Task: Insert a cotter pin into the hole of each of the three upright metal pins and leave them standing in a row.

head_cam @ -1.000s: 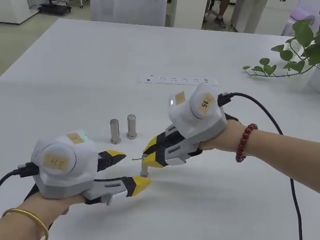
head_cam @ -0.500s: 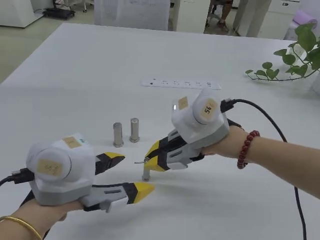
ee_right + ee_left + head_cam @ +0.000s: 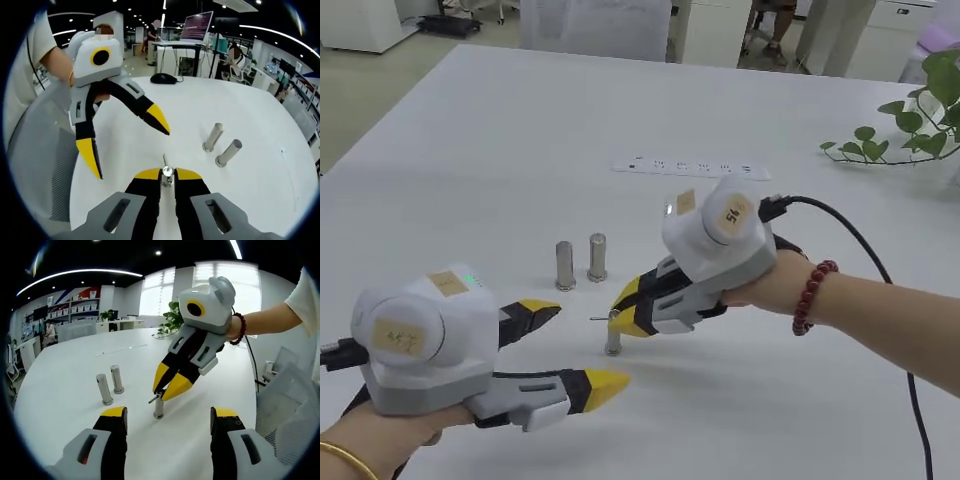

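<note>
A white surface (image 3: 470, 150) seen from above, with two arms reaching in from the near edge, each holding a hand-held gripper with yellow-tipped black jaws.

The right hand-held gripper (image 3: 618, 315) points down and to the left at the front metal pin (image 3: 613, 342), which stands upright on the surface. Its jaws are pressed almost together on a thin cotter pin (image 3: 599, 318), held level at the top of that metal pin, with its free end sticking out to the left. In the right gripper view the two jaw tips sit close on either side of the metal pin's round head. Whether the cotter pin already passes through the hole is hard to judge, since the jaws cover that spot.

The left hand-held gripper (image 3: 586, 343) hovers low on the near left with its jaws spread wide and nothing between them. Its tips point toward the front metal pin from the left, near it but not touching.

Behind and to the left stand the second metal pin (image 3: 565, 265) and the third metal pin (image 3: 597, 257), upright, side by side and just apart, with no cotter pin visible in either.

Farther back lies a white power strip (image 3: 685, 166), and leaves of a green plant (image 3: 920, 120) reach in at the far right. A black cable (image 3: 865, 250) runs from the right hand-held gripper past a wrist wearing a red bead bracelet (image 3: 810, 290).
</note>
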`<move>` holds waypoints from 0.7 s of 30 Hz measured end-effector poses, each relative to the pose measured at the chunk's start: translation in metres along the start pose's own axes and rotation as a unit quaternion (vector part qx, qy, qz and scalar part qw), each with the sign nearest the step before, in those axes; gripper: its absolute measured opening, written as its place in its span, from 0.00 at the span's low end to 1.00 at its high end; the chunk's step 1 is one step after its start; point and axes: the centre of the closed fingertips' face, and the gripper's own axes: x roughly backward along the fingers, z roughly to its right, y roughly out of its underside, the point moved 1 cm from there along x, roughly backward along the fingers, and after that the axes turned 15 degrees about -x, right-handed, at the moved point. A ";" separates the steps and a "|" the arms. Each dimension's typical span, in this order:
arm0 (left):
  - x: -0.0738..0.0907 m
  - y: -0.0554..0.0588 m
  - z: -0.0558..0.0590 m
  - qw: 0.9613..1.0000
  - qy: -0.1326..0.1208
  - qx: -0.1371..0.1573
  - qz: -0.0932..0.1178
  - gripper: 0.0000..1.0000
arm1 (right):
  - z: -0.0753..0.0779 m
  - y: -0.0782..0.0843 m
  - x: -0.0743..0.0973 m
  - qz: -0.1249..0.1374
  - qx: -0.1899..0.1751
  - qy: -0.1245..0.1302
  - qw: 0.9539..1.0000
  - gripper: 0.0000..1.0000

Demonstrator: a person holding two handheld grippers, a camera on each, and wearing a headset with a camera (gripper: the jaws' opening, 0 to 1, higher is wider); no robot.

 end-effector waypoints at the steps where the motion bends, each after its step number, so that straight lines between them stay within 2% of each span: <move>1: 0.002 -0.001 0.000 1.000 -0.003 -0.002 0.002 0.68 | 0.000 -0.001 -0.001 0.000 0.000 0.001 1.000 0.10; 7: 0.009 -0.005 0.000 1.000 -0.005 0.003 0.009 0.72 | -0.001 -0.007 -0.006 0.002 -0.002 -0.001 1.000 0.10; 21: 0.021 -0.006 0.002 1.000 -0.012 0.006 0.004 0.75 | 0.000 -0.013 -0.013 0.002 -0.007 0.000 1.000 0.10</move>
